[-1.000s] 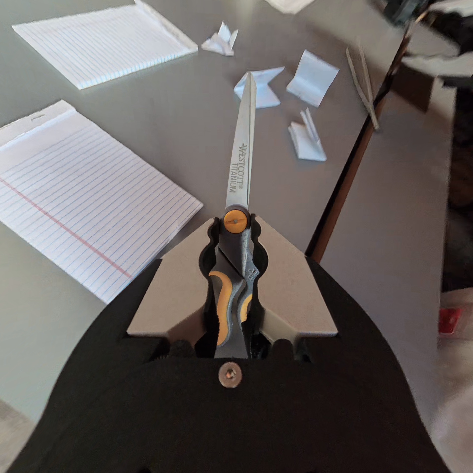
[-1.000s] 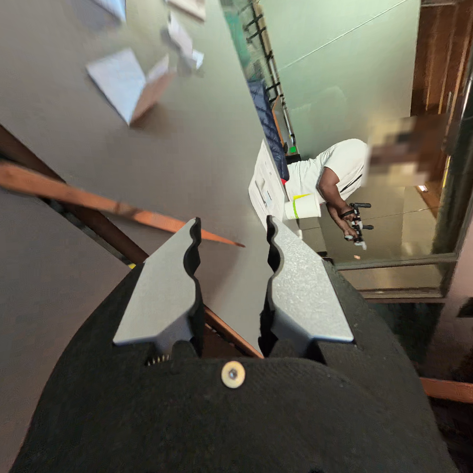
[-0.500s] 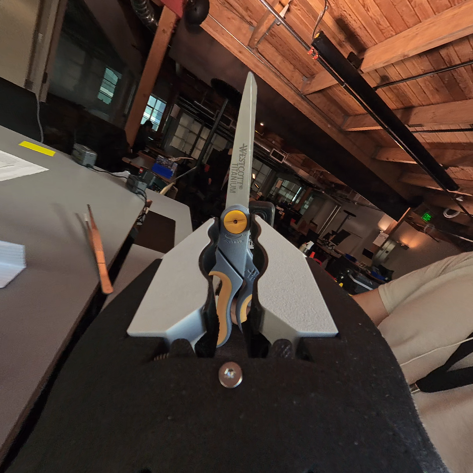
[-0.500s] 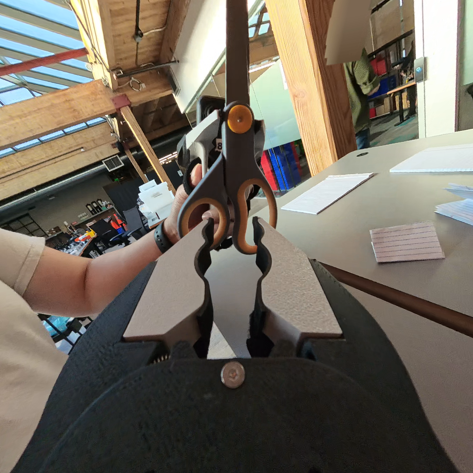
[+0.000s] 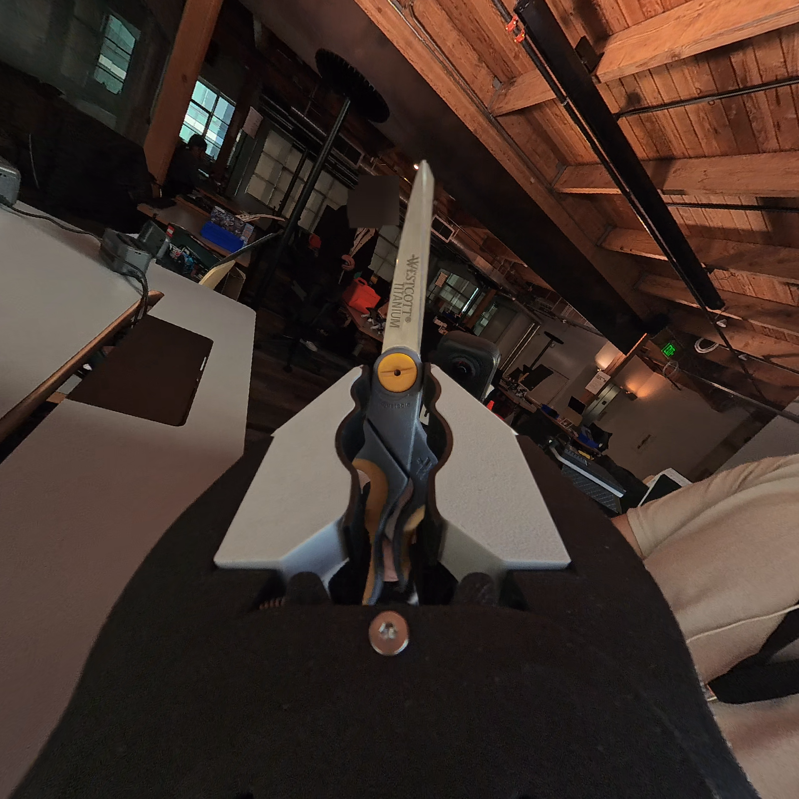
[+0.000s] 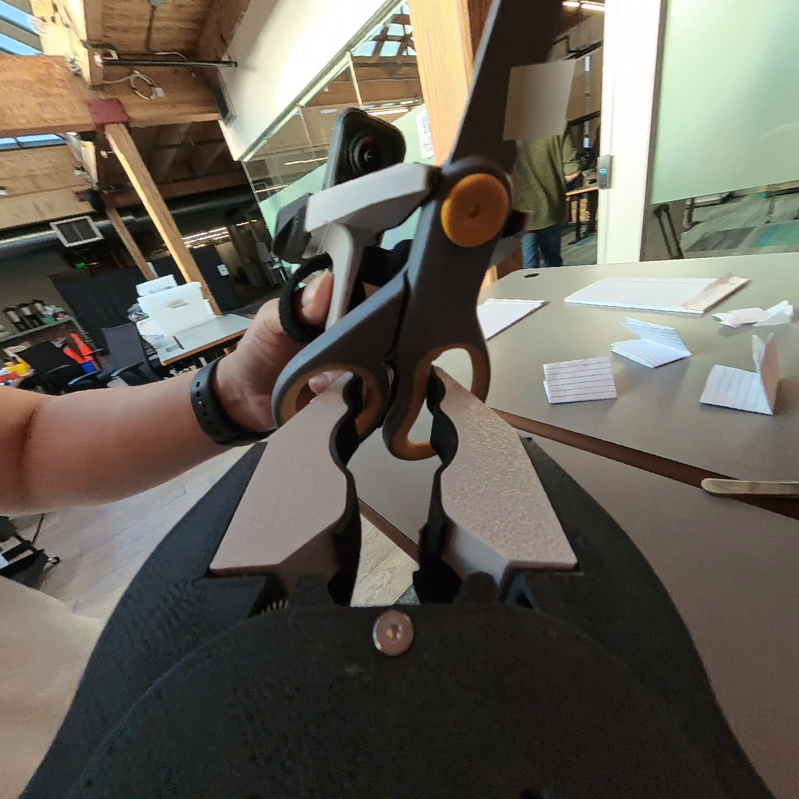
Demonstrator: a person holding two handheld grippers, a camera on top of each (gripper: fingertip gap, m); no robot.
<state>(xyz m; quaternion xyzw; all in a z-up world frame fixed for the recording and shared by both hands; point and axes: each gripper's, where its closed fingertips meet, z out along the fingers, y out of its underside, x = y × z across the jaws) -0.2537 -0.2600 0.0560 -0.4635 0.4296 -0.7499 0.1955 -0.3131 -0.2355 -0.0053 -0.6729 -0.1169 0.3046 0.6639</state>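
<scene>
Grey-and-orange-handled steel scissors (image 5: 400,415): clenched at the pivot end in the left claw (image 5: 395,389), blades closed, tip raised toward the wooden ceiling.
Right claw (image 6: 391,389): released, fingers parted, tips inside the scissors' handle loops; contact uncertain.
Grey table (image 6: 648,415): right of the scissors, bearing folded lined paper pieces (image 6: 579,379) and a lined notepad (image 6: 648,294).
Paper beside the scissors already folded and crumpled; scissors off the table.

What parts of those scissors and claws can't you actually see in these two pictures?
- Scissors handle loops: left wrist view, buried between the left claw fingers.
- Blade tip: right wrist view, cut off by the top edge.
- Right claw contact with the loops: right wrist view, fingertips overlap the handles, so touching or apart is unclear.
- Hand fingers: right wrist view, partly behind the scissors.
</scene>
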